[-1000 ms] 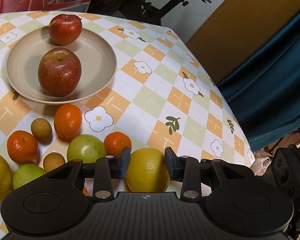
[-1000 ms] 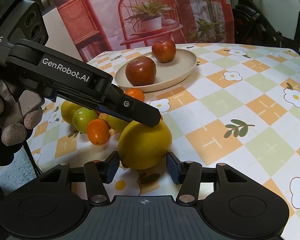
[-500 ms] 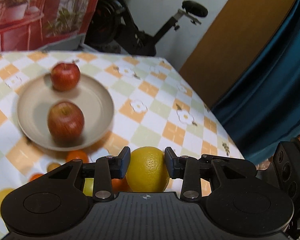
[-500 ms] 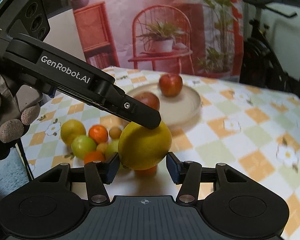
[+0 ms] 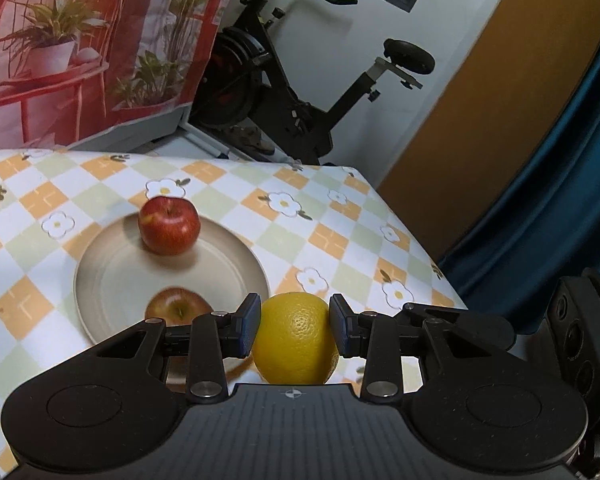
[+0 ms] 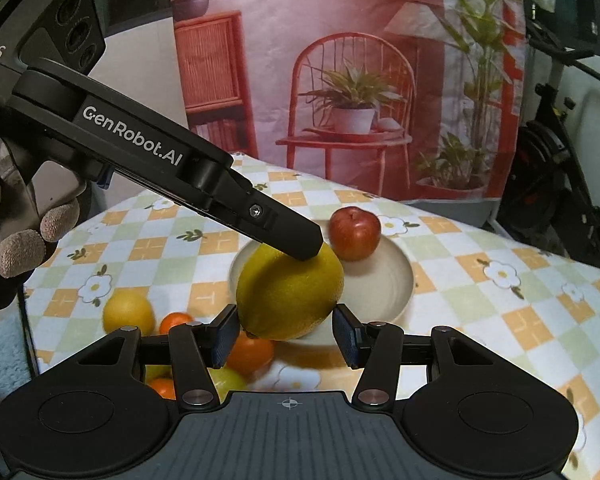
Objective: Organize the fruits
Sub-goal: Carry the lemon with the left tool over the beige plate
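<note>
Your left gripper is closed on the yellow citrus; both pads press its sides, and the fruit sits low centre in the left wrist view, lifted clear of the tablecloth. In the right wrist view the same citrus appears at centre, with one left finger across its top.

Your right gripper is open. Its pads flank the citrus, but you cannot tell from this view whether they are level with it or nearer the camera, so treat contact as unconfirmed.

Hazards from this position:

1. Slip. The citrus is round with a dimpled skin, and the pads appear to grip it at two small patches. A quick swing or tilt could roll it out of the grip.
2. Collision between grippers. Both tools converge on one fruit. Closing the right gripper now could knock the citrus or strike the left finger.
3. Crowded landing. The plate, left of centre, holds a far apple and a near apple. Lowering the citrus onto either could send fruit rolling off the rim.
4. Loose fruit. The oranges and a second yellow fruit, lower left in the right wrist view, lie below the carry path; a dropped citrus would probably scatter them.
</note>
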